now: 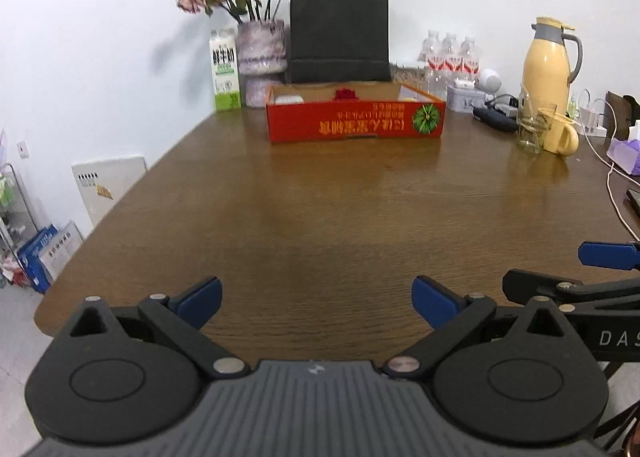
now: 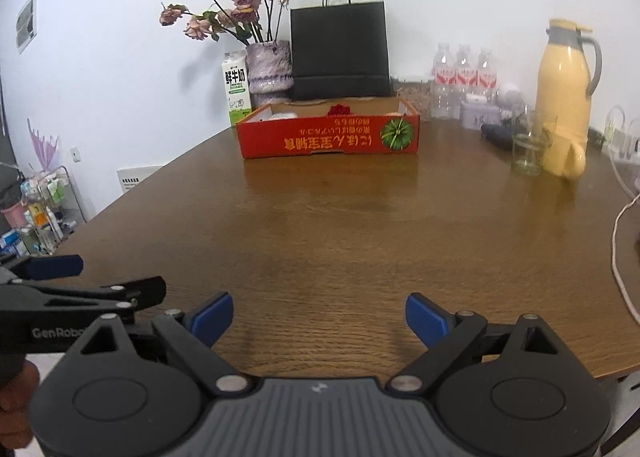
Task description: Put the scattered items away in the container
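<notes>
A red cardboard box (image 1: pixel 354 121) with a green squash picture stands at the far side of the brown table; it also shows in the right wrist view (image 2: pixel 328 137). Inside it I see a red item (image 1: pixel 345 93), a white item (image 1: pixel 287 99) and a bit of something yellow (image 1: pixel 408 99). My left gripper (image 1: pixel 317 303) is open and empty over the near table edge. My right gripper (image 2: pixel 319 317) is open and empty, beside the left one. Each gripper shows at the edge of the other's view.
Behind the box stand a black paper bag (image 1: pixel 339 35), a vase of dried roses (image 1: pixel 261 53), a milk carton (image 1: pixel 225 71) and water bottles (image 1: pixel 450 57). At right are a yellow thermos jug (image 1: pixel 550 65), a glass (image 1: pixel 534 127), a yellow cup (image 1: pixel 562 135) and a white cable (image 1: pixel 612 185).
</notes>
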`<state>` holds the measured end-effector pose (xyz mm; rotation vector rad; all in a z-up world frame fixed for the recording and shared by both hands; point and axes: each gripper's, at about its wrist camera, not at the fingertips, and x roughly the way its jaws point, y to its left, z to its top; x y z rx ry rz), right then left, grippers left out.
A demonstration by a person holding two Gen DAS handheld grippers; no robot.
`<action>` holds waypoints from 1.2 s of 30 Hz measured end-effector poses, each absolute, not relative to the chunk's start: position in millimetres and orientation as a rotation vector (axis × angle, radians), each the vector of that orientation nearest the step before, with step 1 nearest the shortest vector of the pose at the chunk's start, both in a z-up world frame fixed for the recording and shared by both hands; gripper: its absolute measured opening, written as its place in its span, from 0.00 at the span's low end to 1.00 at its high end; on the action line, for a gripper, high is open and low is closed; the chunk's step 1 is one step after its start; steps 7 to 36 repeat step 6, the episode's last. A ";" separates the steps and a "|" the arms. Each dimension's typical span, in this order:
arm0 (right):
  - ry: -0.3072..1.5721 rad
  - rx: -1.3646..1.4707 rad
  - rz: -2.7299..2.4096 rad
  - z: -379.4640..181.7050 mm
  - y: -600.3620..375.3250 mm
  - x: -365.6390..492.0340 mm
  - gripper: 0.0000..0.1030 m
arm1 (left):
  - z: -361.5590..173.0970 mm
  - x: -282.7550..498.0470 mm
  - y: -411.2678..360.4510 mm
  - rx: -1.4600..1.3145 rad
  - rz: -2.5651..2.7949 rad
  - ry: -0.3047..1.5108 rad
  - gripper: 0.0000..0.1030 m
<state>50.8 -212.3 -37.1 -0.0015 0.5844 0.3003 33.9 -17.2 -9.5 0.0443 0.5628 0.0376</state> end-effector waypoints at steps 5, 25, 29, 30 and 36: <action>0.575 0.006 0.299 -35.3 -216.7 52.6 0.91 | -8.4 35.6 -18.4 0.045 0.032 0.554 1.00; 0.575 0.007 0.297 -35.1 -218.0 54.3 0.91 | -9.2 36.5 -18.6 0.043 0.028 0.560 1.00; 0.575 0.007 0.297 -35.1 -218.0 54.3 0.91 | -9.2 36.5 -18.6 0.043 0.028 0.560 1.00; 0.575 0.007 0.297 -35.1 -218.0 54.3 0.91 | -9.2 36.5 -18.6 0.043 0.028 0.560 1.00; 0.575 0.007 0.297 -35.1 -218.0 54.3 0.91 | -9.2 36.5 -18.6 0.043 0.028 0.560 1.00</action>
